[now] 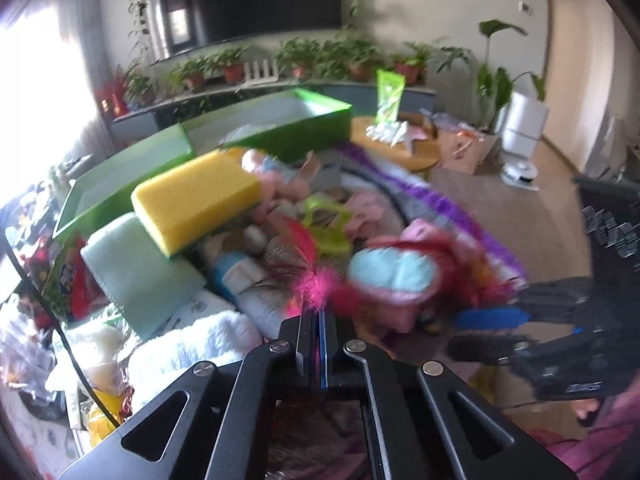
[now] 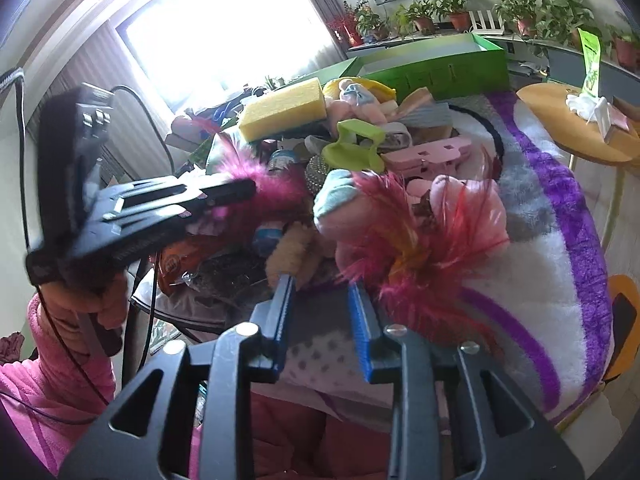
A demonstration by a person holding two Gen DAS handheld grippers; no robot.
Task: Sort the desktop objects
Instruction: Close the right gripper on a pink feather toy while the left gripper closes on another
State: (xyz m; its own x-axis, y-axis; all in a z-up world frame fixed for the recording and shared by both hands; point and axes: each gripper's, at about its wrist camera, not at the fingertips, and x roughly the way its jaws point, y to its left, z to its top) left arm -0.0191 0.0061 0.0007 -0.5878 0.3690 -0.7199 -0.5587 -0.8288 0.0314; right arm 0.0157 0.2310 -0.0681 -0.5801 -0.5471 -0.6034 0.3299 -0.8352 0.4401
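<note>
Pink feather (image 1: 316,286) pinched in left tongs (image 1: 316,312); right tongs (image 2: 322,292) gape.

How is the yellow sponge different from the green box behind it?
The yellow sponge is a solid block, while the green box is hollow and open on top. The sponge is smaller; the box is longer and wider. The sponge sits tilted on top of the heap, propped on a pale green pad, while the box stands behind the heap. Both have straight sides and square corners.
</note>
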